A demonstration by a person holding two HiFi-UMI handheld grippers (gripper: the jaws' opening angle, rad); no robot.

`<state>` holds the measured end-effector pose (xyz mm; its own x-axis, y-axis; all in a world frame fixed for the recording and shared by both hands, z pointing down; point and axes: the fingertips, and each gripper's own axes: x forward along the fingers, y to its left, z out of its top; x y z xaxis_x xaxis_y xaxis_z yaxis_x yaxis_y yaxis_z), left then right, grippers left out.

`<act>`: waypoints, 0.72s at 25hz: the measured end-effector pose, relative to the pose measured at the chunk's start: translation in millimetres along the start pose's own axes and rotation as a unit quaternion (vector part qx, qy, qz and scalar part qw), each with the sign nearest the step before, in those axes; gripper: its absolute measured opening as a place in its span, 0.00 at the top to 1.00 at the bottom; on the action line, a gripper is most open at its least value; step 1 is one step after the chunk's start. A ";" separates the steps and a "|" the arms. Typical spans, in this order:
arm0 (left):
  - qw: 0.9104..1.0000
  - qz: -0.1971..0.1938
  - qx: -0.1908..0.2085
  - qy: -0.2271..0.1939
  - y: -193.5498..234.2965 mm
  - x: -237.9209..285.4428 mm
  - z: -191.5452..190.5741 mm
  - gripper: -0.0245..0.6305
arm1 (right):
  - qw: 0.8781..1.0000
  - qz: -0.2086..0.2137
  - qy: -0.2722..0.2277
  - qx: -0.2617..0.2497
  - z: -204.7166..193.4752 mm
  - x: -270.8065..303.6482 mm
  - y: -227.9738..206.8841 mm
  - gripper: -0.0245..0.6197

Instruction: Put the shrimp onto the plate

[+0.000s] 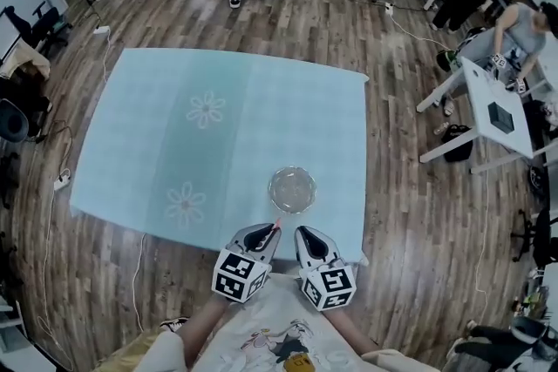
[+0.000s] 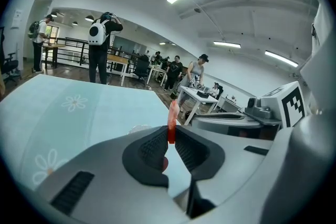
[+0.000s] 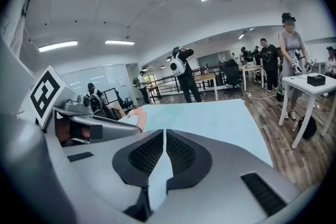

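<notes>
A clear glass plate [image 1: 292,189] lies on the pale blue tablecloth near its front edge; its rim [image 2: 137,128] shows faintly in the left gripper view. My left gripper [image 1: 271,233] is shut on a red-orange shrimp [image 2: 171,122], which sticks up from between the pads and points toward the plate. The shrimp [image 1: 276,226] shows as a small red tip just short of the plate's near rim. My right gripper [image 1: 302,235] hovers beside the left one, shut with nothing in it [image 3: 163,150]. The shrimp [image 3: 137,116] is also seen from the right gripper view.
The tablecloth [image 1: 209,135] with pale flower prints covers a table on a wooden floor. White desks [image 1: 488,104] stand to the right, with several people around the room. A cable [image 1: 48,213] lies on the floor at the left.
</notes>
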<state>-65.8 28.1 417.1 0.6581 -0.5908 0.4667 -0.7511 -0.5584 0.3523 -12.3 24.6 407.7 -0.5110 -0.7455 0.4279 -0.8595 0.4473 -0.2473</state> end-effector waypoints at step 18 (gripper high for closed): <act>0.997 0.002 -0.032 0.075 33.1 83.4 -13.6 0.89 | 0.998 -0.033 0.048 0.025 -5.6 32.0 -83.4 0.91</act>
<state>-36.4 -31.8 478.7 0.6429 -0.4977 0.5822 -0.7591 -0.5152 0.3979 43.1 -33.8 446.8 -0.4531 -0.7207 0.5247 -0.8914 0.3724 -0.2583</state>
